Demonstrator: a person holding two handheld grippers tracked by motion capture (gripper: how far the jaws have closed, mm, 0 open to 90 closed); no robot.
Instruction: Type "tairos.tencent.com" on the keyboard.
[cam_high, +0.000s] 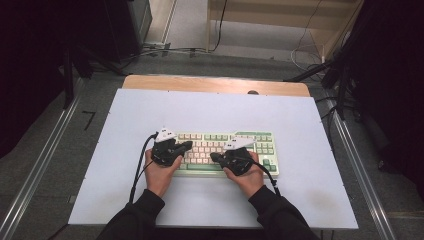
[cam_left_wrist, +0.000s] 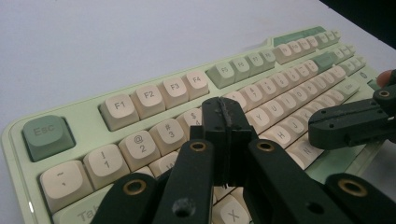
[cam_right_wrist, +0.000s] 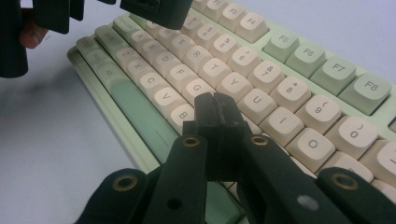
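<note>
Black jaws of the left tool (cam_left_wrist: 225, 116) rise closest to the lens in the left gripper view, pressed together with nothing between them, their tips poised over the number row near the 4 and 5 keys of the keyboard (cam_left_wrist: 154, 93). Likewise, the right tool (cam_right_wrist: 215, 109) has its jaws together and empty, tips standing above the letter keys around B, G and H. From the high view, the keyboard (cam_high: 262, 137), pale green with cream keys, lies on the white table (cam_high: 150, 105) just in front of the person, and both hands hold their tools over it: the left hand (cam_high: 161, 172) over its left half, the right hand (cam_high: 245, 175) nearer the middle.

My reading is that the work in hand is pressing keys with closed tips, typing-fashion, and that this is a poised moment between presses. The next move would call for one tip to dip straight down onto a single keycap without catching its neighbours, since the paired jaws look about as wide as a key.

Whether either tip actually touches a key cannot be told; the jaws hide the caps right beneath them. The lower rows are covered by the tool bodies, the far keys blur, and the keyboard's near edge is cut off in both gripper views.
</note>
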